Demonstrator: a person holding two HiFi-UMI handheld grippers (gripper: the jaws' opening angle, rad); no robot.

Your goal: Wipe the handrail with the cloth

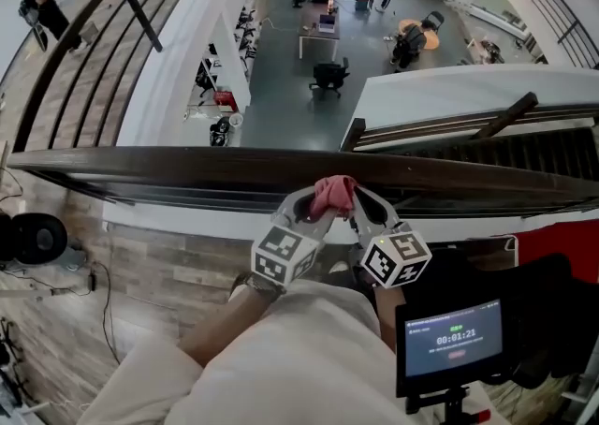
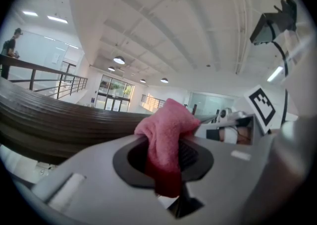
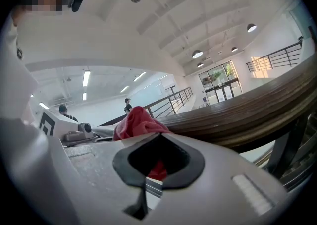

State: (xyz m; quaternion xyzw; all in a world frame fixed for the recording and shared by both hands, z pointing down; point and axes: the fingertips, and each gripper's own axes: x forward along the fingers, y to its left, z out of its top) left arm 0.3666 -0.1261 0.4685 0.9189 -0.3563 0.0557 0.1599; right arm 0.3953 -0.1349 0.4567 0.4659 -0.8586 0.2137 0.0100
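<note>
A dark wooden handrail (image 1: 187,170) runs across the head view, just beyond both grippers. A bunched pink cloth (image 1: 333,195) sits against its near edge. My left gripper (image 1: 318,209) and right gripper (image 1: 357,207) meet at the cloth from either side, tips almost touching. In the left gripper view the cloth (image 2: 167,135) is pinched in the shut jaws of the left gripper (image 2: 166,158), with the handrail (image 2: 54,120) to the left. In the right gripper view the cloth (image 3: 137,123) bulges over the tip of the right gripper (image 3: 158,163), whose jaws are shut on it, and the handrail (image 3: 247,112) runs off right.
Beyond the rail is an open drop to a lower floor with desks, chairs (image 1: 328,75) and people. A small timer screen (image 1: 453,340) stands at my lower right. A black round device (image 1: 37,238) and cables lie on the wood floor at left. A person (image 1: 39,7) stands far left.
</note>
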